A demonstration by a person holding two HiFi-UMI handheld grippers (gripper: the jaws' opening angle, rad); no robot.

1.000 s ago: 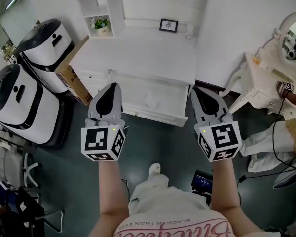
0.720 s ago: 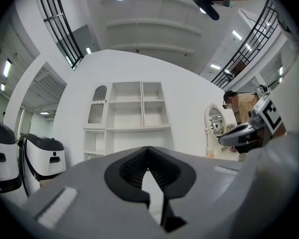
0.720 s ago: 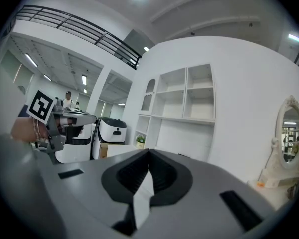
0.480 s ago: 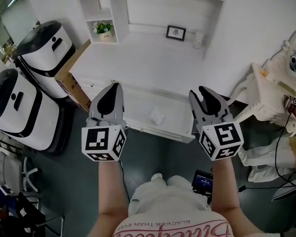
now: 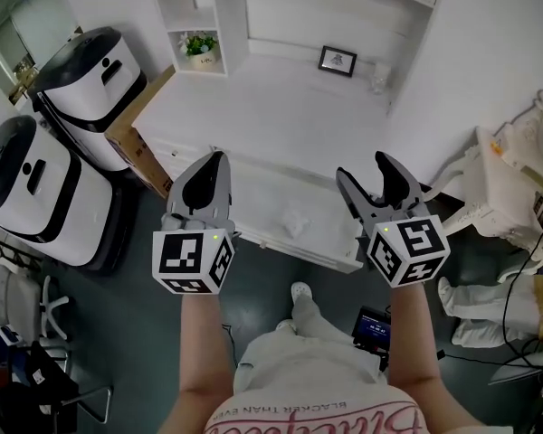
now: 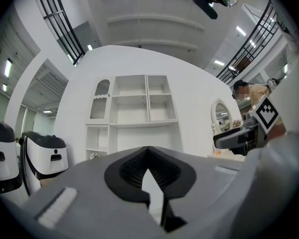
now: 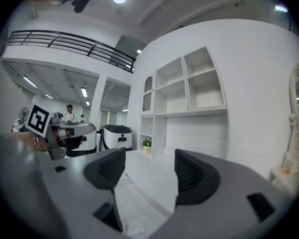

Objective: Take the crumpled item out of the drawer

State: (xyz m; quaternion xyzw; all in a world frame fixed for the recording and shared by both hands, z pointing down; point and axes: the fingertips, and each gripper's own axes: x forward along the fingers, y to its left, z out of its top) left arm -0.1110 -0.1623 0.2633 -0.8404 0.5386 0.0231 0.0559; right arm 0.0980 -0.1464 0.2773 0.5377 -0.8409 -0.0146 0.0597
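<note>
A small crumpled white item [image 5: 296,221] lies in the open drawer [image 5: 253,193] of a white desk [image 5: 281,107]. Both grippers hover over the drawer's front. My left gripper [image 5: 214,158] is at the drawer's left end, its jaws shut and empty; in the left gripper view its tips [image 6: 148,156] meet. My right gripper [image 5: 363,171] is to the right of the crumpled item and apart from it. Its jaws are opening wide, and nothing shows between them in the right gripper view [image 7: 144,171].
A picture frame [image 5: 338,61] and a potted plant [image 5: 200,47] stand at the back of the desk under shelves. Two white-and-black machines [image 5: 81,80] and a cardboard box [image 5: 131,143] are on the left. A white vanity table [image 5: 516,179] stands on the right.
The right gripper's jaws have gone from shut to wide open. Both grippers have come forward over the drawer's front edge. The left gripper stays shut.
</note>
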